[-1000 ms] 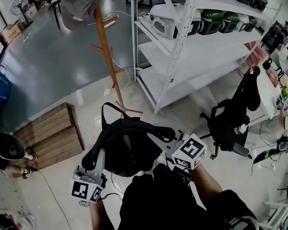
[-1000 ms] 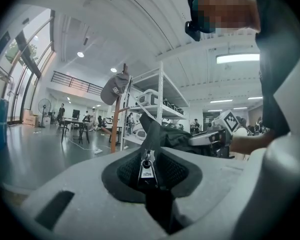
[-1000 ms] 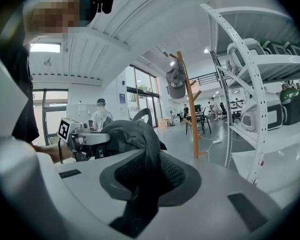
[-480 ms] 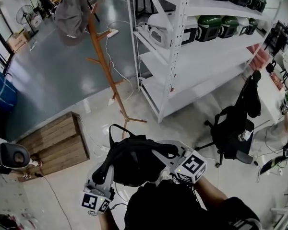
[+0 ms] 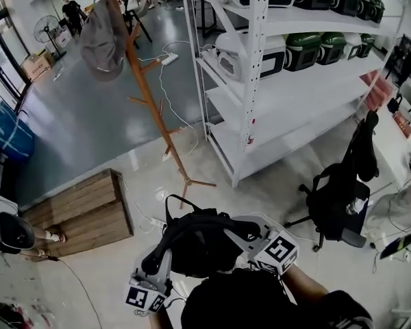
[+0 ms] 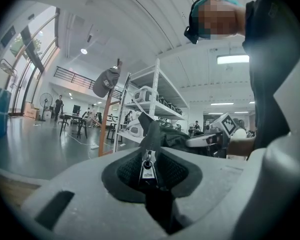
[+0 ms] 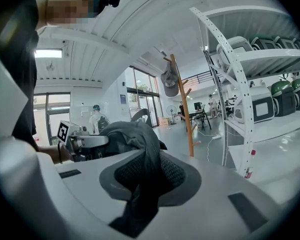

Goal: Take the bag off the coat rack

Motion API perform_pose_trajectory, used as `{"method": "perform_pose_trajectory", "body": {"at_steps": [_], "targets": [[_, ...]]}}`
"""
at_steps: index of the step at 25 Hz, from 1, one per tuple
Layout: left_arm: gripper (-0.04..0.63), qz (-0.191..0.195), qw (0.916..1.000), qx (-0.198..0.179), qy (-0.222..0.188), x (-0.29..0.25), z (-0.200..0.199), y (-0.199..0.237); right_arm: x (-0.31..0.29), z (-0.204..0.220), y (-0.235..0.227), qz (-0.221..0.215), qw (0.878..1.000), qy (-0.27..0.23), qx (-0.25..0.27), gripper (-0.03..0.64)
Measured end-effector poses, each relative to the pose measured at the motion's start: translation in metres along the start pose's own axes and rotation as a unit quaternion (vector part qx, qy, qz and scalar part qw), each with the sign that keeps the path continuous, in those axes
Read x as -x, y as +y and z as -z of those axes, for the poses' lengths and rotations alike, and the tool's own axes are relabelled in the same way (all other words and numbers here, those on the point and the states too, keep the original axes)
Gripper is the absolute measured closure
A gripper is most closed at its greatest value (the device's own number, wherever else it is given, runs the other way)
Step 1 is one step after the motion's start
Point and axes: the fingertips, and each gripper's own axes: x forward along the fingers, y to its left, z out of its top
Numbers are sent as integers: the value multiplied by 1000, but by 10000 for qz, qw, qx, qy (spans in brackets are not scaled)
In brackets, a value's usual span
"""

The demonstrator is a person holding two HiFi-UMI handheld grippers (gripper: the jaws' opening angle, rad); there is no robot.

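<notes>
Bag (image 5: 195, 242) is off the rack (image 5: 147, 88) — it hangs between my two grippers, close in front of my body and well apart from the rack's foot.

Left gripper (image 6: 149, 171): jaws narrow, pinched on the bag's black fabric right at a zipper pull (image 6: 147, 168).

Right gripper (image 7: 145, 179): jaws narrow too, clamped on a fold of the same fabric, which drapes down between them.

In the head view the bag's handle loop stands up free, hooked on nothing.

The rack stands across the floor beside the shelf (image 5: 260, 60). The only thing I can see on it is a grey cap (image 5: 103, 36) near the top.

Judgement: the lifting-off looks done — the bag's weight is on my grippers, not on a peg. What may be left is carrying it clear or setting it down. Nothing here shows where that would be.
</notes>
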Motion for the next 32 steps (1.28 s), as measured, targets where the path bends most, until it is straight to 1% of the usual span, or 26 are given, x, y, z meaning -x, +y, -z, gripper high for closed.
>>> {"method": "perform_pose_trajectory", "body": {"at_steps": [3,13,17,32], "targets": [[518,-7,10000,67,2,-2,2,-2,2,1,-2,-27,10000,-4,-40,541],[517,26,10000,64,-27,-10,1,-2,1,2,-9,-20,9999,-40,-121,541],[517,26,9999,114,-35,-12,2,1,-2,1,-12,-29,10000,-37,-73,541],[518,-36,9999,108,-51,-5,-1,5,-9,-1,-6,-91,9999,-22,-74,541]]}}
